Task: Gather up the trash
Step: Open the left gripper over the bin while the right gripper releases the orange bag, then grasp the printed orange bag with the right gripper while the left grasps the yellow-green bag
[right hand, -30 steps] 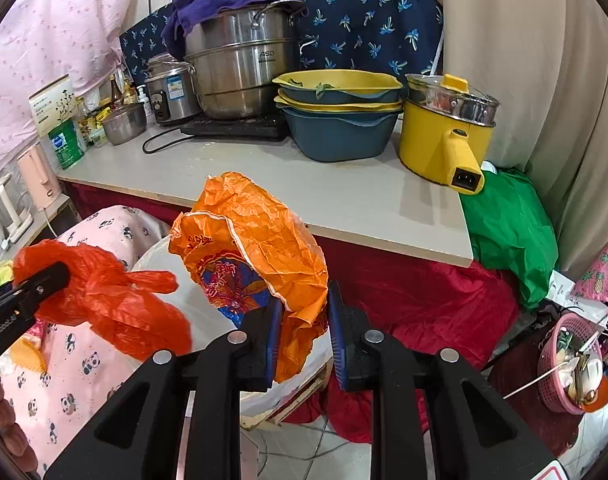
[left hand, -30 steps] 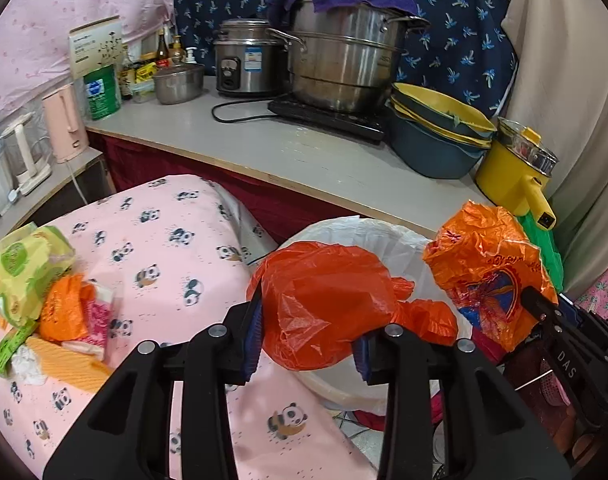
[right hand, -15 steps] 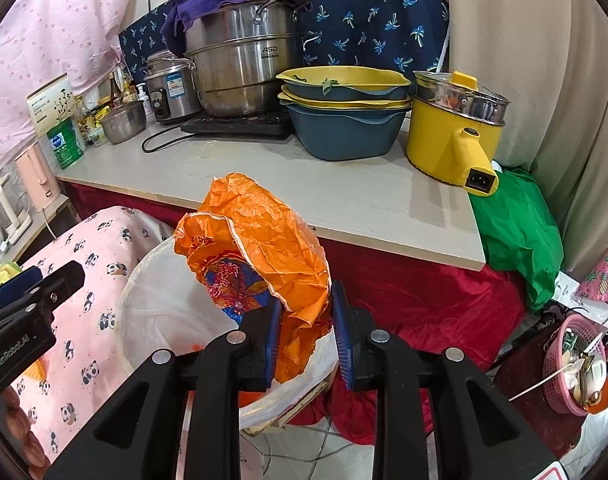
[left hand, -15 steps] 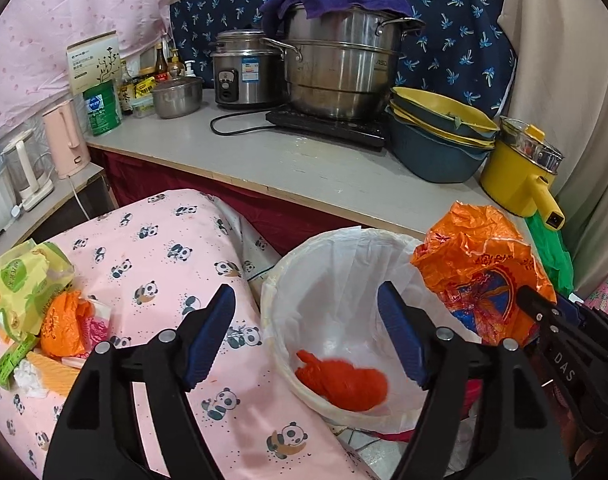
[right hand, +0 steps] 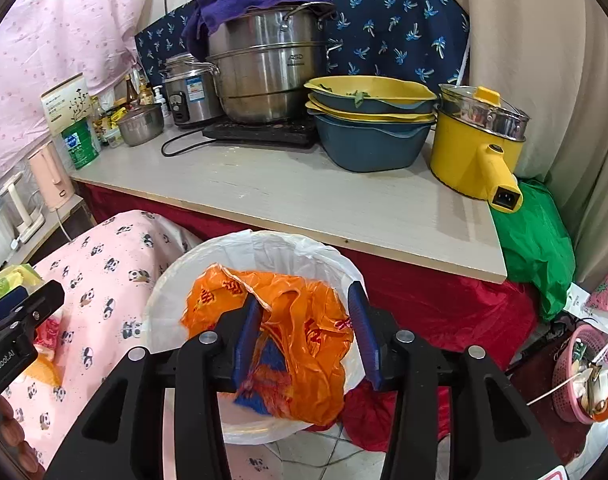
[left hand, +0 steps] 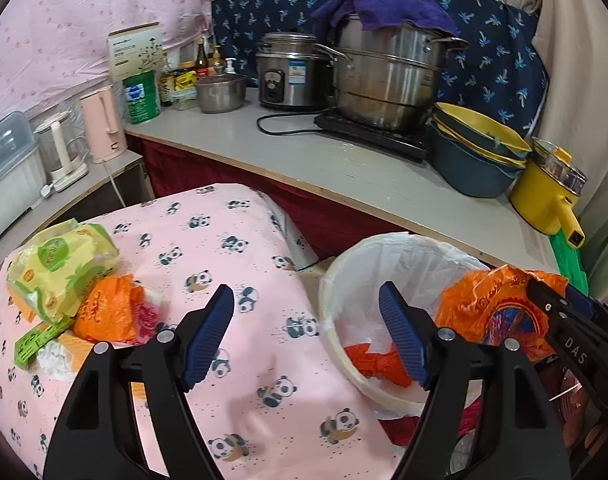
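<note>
My left gripper [left hand: 306, 300] is open with nothing between its fingers, over the edge of the panda-print cloth [left hand: 244, 248] beside the white-lined bin [left hand: 344, 264]. A crumpled red-orange bag [left hand: 378, 362] lies at the bottom of the bin. Over the bin [right hand: 208, 256] my right gripper [right hand: 304, 300] has its jaws opening. The orange printed bag [right hand: 304, 344] sags loose between them, draped on the left pad and clear of the right one. More trash lies on the cloth at the left: a yellow-green pack [left hand: 60, 264] and an orange wrapper [left hand: 108, 312].
Behind the bin runs a counter [right hand: 304, 200] with a big steel pot [right hand: 268, 64], stacked basins [right hand: 368, 132] and a yellow electric pot [right hand: 476, 148]. A green bag [right hand: 536, 240] hangs at the counter's right end. A pink basket [right hand: 580, 376] sits on the floor at right.
My left gripper opened, the red-orange bag dropped into the bin, and that gripper drifted left over the cloth. My right gripper's jaws widened and the printed bag slumped down toward the bin.
</note>
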A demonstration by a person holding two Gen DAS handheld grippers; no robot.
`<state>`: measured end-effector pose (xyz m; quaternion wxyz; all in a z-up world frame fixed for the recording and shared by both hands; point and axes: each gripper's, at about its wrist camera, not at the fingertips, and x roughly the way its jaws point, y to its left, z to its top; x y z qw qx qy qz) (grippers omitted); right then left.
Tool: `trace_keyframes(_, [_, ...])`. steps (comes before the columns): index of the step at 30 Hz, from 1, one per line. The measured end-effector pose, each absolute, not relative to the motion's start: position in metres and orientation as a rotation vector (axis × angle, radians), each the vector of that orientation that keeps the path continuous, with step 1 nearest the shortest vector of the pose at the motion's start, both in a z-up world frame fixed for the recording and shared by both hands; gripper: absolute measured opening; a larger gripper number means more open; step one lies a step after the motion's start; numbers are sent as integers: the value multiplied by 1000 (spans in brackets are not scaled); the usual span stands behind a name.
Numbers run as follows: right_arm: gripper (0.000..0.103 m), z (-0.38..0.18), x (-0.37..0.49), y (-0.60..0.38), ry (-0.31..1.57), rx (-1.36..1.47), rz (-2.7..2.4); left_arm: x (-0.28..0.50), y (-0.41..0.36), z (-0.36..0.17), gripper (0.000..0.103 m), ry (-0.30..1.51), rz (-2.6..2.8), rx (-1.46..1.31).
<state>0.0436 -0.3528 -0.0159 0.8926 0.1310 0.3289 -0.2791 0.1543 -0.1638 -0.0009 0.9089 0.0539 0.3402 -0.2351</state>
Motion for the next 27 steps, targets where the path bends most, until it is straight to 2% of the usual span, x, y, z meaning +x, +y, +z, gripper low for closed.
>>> trace_keyframes(3, [52, -11, 48, -344, 672, 244, -571, 157, -150, 0, 71, 708, -459, 95])
trace_keyframes(8, [52, -9, 58, -344, 665, 232, -582, 160, -127, 1, 71, 710, -424, 70])
trace_keyframes(11, [59, -10, 64, -346, 666, 224, -593, 160, -114, 0, 72, 710, -406, 68])
trace_keyframes(27, [62, -4, 82, -291, 678, 193, -465, 169, -47, -3, 82, 712, -275, 11])
